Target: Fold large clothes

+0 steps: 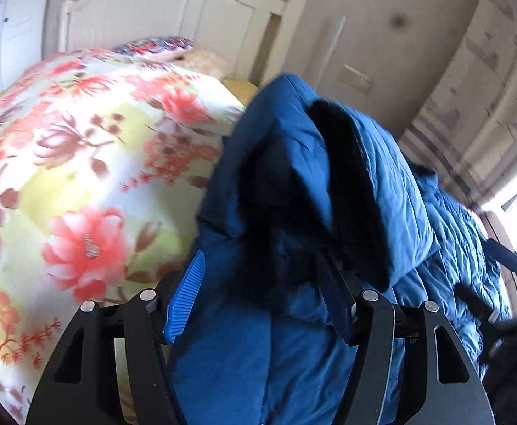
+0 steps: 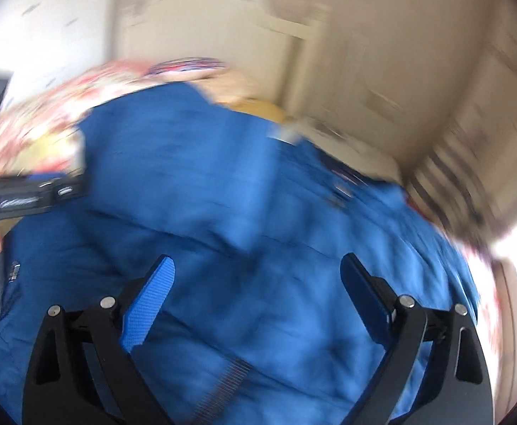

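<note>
Both hand-held grippers, left (image 1: 258,297) and right (image 2: 258,304), gape above blue jacket (image 2: 223,184); only left view shows lining.

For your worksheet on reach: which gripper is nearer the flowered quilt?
Left. The left gripper sits right beside the quilt; the right gripper hangs over the blue coat, farther away.

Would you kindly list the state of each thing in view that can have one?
blue padded jacket: bunched, raised between the left gripper's fingers, dark lining showing.
left gripper: jaws apart, fabric between them.
right gripper: open above the jacket, holding nothing.
floral quilt: spread on the bed.
</note>
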### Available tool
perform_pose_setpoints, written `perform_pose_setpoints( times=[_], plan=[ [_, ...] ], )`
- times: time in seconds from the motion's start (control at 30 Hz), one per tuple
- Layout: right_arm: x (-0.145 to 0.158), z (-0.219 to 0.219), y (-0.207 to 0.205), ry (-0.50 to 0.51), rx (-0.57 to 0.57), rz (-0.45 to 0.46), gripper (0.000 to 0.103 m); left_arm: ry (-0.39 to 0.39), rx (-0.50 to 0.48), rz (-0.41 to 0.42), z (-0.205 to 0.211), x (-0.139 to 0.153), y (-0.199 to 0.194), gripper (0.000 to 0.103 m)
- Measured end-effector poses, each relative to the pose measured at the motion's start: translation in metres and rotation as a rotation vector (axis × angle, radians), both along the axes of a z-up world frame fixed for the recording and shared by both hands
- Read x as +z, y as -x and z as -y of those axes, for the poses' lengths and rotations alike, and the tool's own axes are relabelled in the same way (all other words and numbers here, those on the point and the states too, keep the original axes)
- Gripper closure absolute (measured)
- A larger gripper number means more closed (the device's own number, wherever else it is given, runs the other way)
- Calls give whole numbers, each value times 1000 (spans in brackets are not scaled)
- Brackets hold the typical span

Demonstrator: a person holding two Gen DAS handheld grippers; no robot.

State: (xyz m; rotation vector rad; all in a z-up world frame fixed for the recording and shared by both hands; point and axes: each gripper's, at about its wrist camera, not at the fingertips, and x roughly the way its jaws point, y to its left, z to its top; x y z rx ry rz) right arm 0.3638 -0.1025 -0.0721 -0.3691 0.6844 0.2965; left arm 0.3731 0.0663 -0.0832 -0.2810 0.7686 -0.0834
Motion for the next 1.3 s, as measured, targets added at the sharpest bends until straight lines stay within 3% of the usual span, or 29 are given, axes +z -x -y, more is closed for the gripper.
perform_pose_setpoints(
  times=[0.23,0.3,0.47,0.53,0.67,0.8,0.83,0.87,0.93,1.2,1.23,1.3],
  plan=[
    [-19,-74,-17,95,145,30,11,66,26,-41,-14,-6,-3,35],
    [-20,-76,-25,80,148,27,23,82,25,-59,-16,-10,-6,34],
    [5,-45,-21,-99,133,90,84,107,28,-80,-19,-14,-9,30],
    [17,-21,-17,-188,79,116,89,105,29,-80,-20,-14,-9,29],
    [35,73,-12,-571,-143,72,91,95,30,-79,-19,-13,-9,27],
    [8,166,-15,-895,-394,-99,86,92,26,-85,-19,-14,-10,25],
    [-2,179,-16,-905,-454,-140,78,89,25,-85,-19,-14,-10,25],
    [-11,188,-17,-887,-493,-170,59,84,22,-86,-18,-14,-10,24],
    [-24,198,-18,-919,-484,-201,37,81,19,-85,-17,-14,-10,23],
    [-30,188,-39,-930,-492,-259,37,63,21,-88,-15,-15,-11,22],
    [-30,190,-41,-937,-490,-263,40,59,20,-89,-14,-15,-11,22],
    [-35,189,-45,-962,-493,-271,60,56,20,-89,-13,-16,-12,22]
  ],
)
